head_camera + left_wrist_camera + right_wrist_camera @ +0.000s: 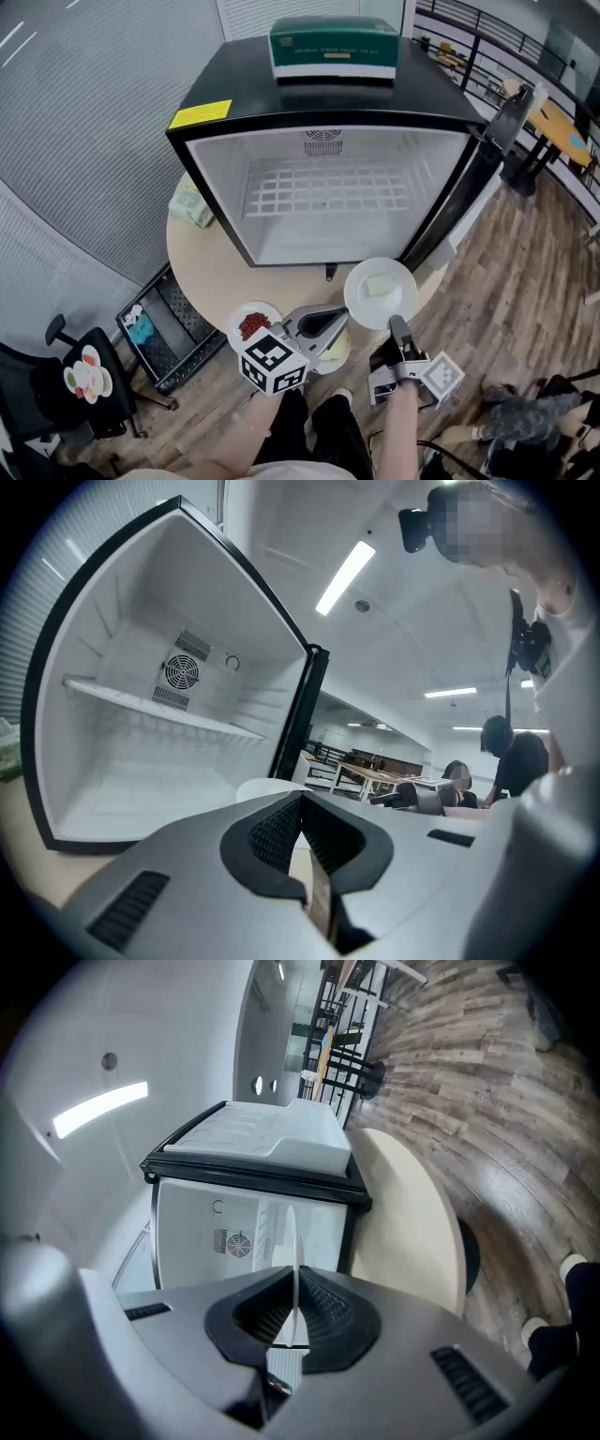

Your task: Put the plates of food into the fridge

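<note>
Right gripper (396, 324) clamps the food plate's (357, 298) rim, level before the open mini fridge (246, 86) for loading; left gripper (339, 319) closed, empty

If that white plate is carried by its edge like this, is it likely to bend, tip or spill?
The plate looks stiff: gripped only at its rim by the right hand-held gripper, it shows no sag. Held off-centre, it could tilt if the grip slips. The pale food seems loose on a smooth surface, so it may slide.
</note>
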